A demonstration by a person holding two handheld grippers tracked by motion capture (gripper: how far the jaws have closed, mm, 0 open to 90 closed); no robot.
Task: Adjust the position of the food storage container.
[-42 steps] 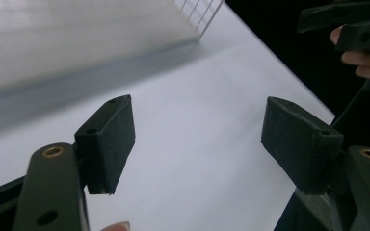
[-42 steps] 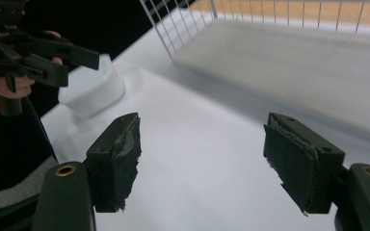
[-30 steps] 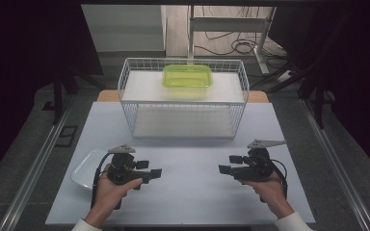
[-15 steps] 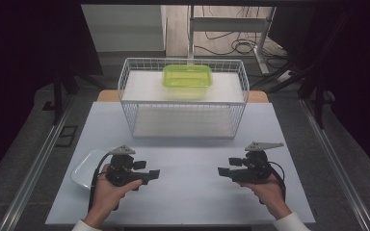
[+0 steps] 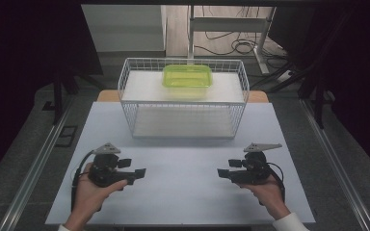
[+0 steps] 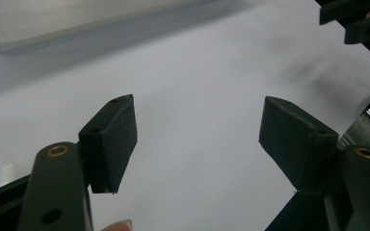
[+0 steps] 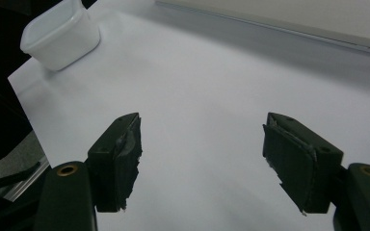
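While you hold both tools low over the table's (image 5: pixel 183 192) near edge, your left gripper (image 6: pixel 197 139) and right gripper (image 7: pixel 202 154) both stand wide with nothing between the jaws. The white container (image 7: pixel 60 33) sits at the near left corner; the green container (image 5: pixel 187 76) rests atop the wire basket (image 5: pixel 183 103) at the far edge.

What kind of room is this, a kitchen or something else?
Probably a lab or test room, not a kitchen. A bare white table top stands between dark curtains, loose black cables lie on the floor behind it, and each hand has a black hand-held gripper.
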